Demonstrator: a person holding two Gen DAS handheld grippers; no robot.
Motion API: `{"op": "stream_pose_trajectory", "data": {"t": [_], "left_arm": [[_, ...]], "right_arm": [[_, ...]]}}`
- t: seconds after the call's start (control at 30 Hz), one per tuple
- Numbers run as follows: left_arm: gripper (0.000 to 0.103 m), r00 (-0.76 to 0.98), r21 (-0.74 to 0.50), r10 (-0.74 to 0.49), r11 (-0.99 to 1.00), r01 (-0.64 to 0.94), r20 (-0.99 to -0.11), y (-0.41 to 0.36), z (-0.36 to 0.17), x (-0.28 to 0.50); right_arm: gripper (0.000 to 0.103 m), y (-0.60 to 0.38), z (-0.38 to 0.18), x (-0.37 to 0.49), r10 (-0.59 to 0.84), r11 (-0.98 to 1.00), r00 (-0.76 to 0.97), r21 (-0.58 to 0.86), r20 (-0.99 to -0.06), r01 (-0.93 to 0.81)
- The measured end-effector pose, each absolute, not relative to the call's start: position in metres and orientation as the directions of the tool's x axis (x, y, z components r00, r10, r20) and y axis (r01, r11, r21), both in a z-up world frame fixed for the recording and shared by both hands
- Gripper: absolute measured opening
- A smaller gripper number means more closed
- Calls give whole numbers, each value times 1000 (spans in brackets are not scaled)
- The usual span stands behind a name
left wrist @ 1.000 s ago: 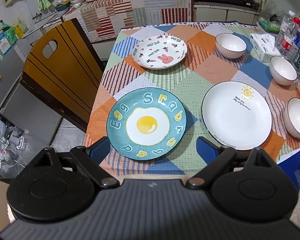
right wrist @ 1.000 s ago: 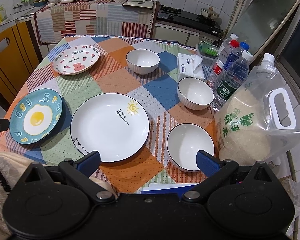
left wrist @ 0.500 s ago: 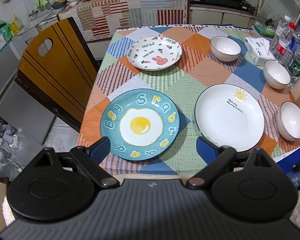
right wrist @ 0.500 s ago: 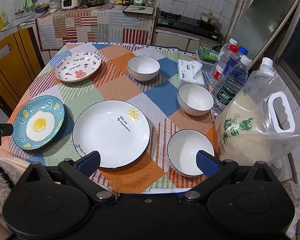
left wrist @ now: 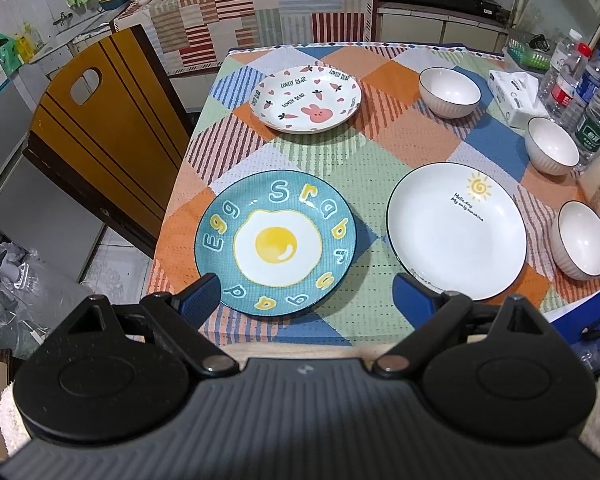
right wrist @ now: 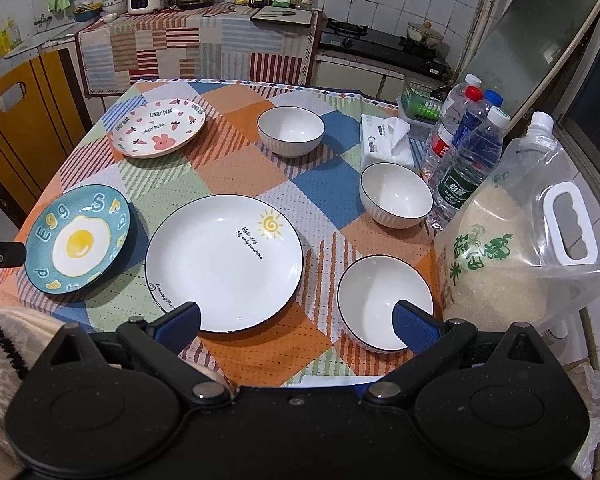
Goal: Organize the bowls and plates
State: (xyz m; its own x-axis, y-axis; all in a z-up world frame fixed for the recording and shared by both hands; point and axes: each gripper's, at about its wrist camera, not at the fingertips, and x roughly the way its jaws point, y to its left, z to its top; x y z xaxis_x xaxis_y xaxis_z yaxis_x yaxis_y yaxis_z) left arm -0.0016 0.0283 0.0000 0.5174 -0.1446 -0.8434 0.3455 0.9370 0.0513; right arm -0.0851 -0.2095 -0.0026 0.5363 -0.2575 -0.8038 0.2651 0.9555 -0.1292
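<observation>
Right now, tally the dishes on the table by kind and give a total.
Plates: 3 (egg plate, sun plate, bunny plate)
Bowls: 3 (far bowl, middle bowl, near bowl)
Total: 6

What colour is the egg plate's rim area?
Teal-blue egg plate, clearest in the left wrist view.

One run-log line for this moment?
left gripper: open, empty | right gripper: open, empty | plates: three, unstacked | bowls: three, apart
</observation>
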Motion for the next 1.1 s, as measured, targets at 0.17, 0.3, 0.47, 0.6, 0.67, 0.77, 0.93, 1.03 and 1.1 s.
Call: {"op": "stream_pose_trajectory", "data": {"t": [0.17, 0.3, 0.47, 0.6, 0.67, 0.77, 0.93, 1.03, 1.1], "left_arm": [[93, 508, 38, -196, 909, 414, -839, 23, -1, 8], [93, 535, 87, -211, 874, 478, -818, 9, -3, 20], [93, 480, 65, -240, 842, 535, -844, -12, -28, 49], [90, 458, 26, -269, 840, 542, -848, -32, -60, 70], [90, 453, 27, -284, 823, 567, -845, -45, -78, 79], [90, 425, -1, -308, 811, 585, -851, -62, -102, 92], [89, 417, 11, -341, 763, 646, -843, -86, -124, 106], [85, 422, 55, -312, 746, 663, -851, -95, -135, 115], [82, 409, 56, -307, 738, 672, -859, -98, -141, 121]], "right_arm": [[103, -215, 0, -92, -194, 977, 658, -85, -728, 194], [103, -234, -12, -91, -88, 991, 761, 23, -642, 133], [101, -254, -56, -76, 21, 986, 787, 143, -617, 86], [95, -269, -97, -62, 110, 956, 725, 271, -680, 109], [92, -270, -115, -60, 140, 943, 710, 311, -690, 116], [84, -269, -139, -57, 167, 925, 676, 351, -718, 144], [80, -272, -170, -60, 191, 891, 652, 408, -734, 198], [80, -273, -177, -63, 222, 880, 645, 435, -731, 191], [80, -273, -182, -61, 223, 870, 642, 447, -733, 209]]}}
